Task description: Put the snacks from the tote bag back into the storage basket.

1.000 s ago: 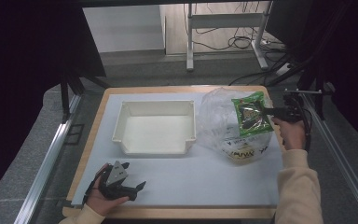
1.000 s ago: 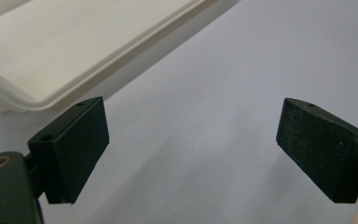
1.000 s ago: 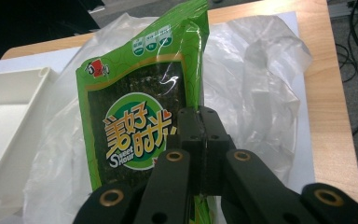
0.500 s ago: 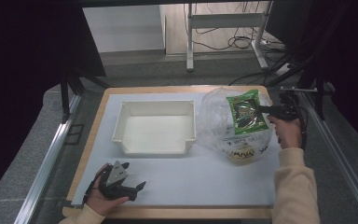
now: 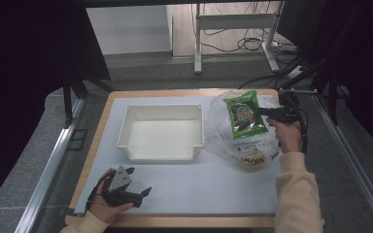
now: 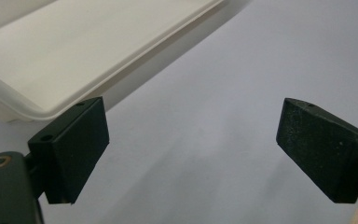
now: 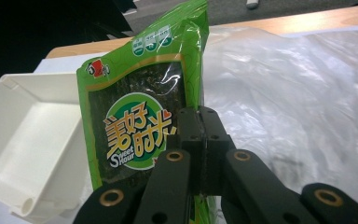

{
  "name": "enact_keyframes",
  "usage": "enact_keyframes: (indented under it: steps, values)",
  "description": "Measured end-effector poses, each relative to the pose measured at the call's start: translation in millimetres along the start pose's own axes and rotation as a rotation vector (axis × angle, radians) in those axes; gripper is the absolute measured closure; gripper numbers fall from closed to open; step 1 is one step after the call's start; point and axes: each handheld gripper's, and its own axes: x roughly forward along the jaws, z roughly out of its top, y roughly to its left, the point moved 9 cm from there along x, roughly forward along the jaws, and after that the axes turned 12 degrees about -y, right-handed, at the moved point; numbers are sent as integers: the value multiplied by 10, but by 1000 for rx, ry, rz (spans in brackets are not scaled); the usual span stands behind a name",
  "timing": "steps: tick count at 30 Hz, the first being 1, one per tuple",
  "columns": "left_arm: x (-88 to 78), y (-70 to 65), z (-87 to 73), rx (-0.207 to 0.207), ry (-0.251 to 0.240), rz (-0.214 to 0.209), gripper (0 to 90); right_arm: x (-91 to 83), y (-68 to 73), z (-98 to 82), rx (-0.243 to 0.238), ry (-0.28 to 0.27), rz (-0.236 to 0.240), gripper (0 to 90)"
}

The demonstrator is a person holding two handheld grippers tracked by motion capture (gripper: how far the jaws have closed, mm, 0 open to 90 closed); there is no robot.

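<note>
Seaweed snack packet (image 5: 244, 114) hangs in the air above the clear plastic bag (image 5: 233, 136) at the right of the table, its green face turned up toward the high camera. You have it pinched by one edge in your right gripper (image 5: 263, 111), whose jaws are clamped tight on the film with no gap between them in the right gripper view (image 7: 199, 154). A second, yellowish item (image 5: 250, 159) seems to sit inside the bag below, though the crumpled plastic makes it hard to read.

If the white bin (image 5: 161, 132) to the left is where you mean to put it, which looks likely, carry the packet level across the near rim and lower it well inside before you let go. An edge grip lets a flat pouch swing, so move steadily and keep its bottom corner clear of the bag so the plastic does not drag along.

Your left gripper (image 5: 138, 193) rests low on the white mat (image 5: 213, 184) near the front left corner, jaws spread wide and holding nothing (image 6: 193, 154); the bin's corner lies just beyond it.
</note>
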Motion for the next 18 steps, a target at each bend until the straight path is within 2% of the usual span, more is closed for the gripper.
enact_keyframes:
  steps: [10, 18]
  values:
    - [12, 2, 31, 0, -7, -7, 91, 55, 212, 35, 3, -15, 40, 900]
    - [13, 9, 26, 0, -5, -4, 91, 104, 306, 43, -3, -16, 58, 900]
